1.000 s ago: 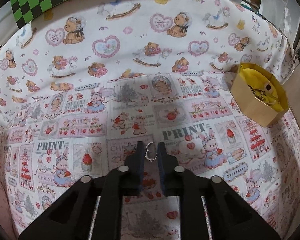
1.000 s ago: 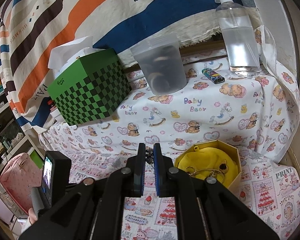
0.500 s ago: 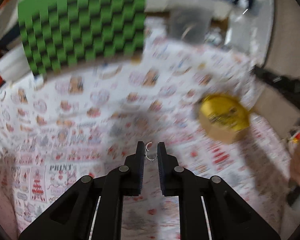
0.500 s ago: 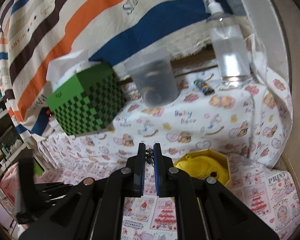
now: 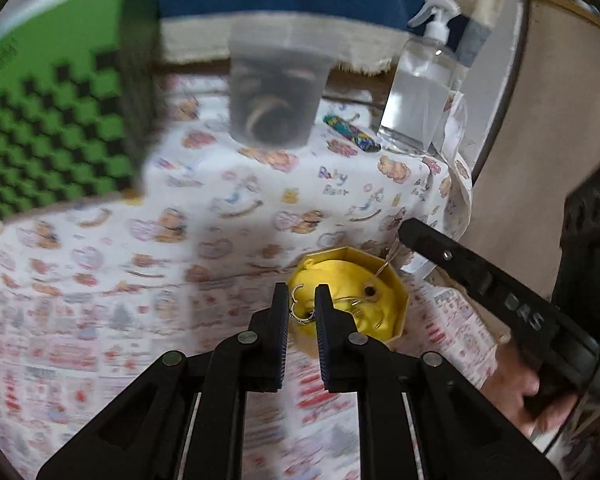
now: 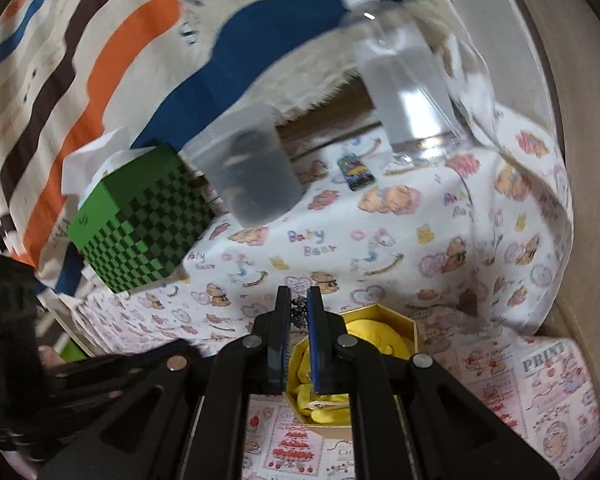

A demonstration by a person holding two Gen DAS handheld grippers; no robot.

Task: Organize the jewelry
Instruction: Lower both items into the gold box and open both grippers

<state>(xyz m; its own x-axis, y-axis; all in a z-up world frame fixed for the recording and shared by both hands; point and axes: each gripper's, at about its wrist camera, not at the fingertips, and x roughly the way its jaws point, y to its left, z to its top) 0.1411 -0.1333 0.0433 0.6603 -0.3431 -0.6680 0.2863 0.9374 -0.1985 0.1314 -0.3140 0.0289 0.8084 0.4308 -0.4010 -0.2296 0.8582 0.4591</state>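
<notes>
- The step in hand looks like carrying: each claw has a small piece of jewelry and both are near the yellow box [image 5: 396, 300], the likely place to drop them.
- The left claw [image 5: 302, 300] is clamped on a small silver earring [image 5: 298, 304], a wire loop pinched between the fingers, seen in front of the box's near-left rim.
- The right claw [image 6: 299, 308] is nearly together on a small dark beaded piece [image 6: 299, 312]; it is too small to say what kind of jewelry it is.
- From the left wrist view the right claw [image 5: 410, 234] reaches in over the far-right side of the box, with something thin and shiny hanging from its tip towards the box.
- The box stands open near the table's right edge, on the printed cloth [image 5: 260, 208]. It is lined in yellow and already holds a gold hoop and a small round piece [image 5: 369, 291].
- Both views are blurred, so I cannot tell how high either claw is above the box.
- Next, by my judgement, each claw needs to be over the yellow lining before its fingers part, so the piece falls inside and not on the cloth.
- The two claws are close together over a small box; going one at a time would avoid a knock.
- The earring is light and could catch on a finger pad, so a wide release seems wise.
- At the table's far edge stand a green checkered box [image 6: 140, 216], a cloudy tub [image 5: 276, 92], a lighter [image 6: 356, 170] and a spray bottle [image 5: 420, 96], none of them in the way.
</notes>
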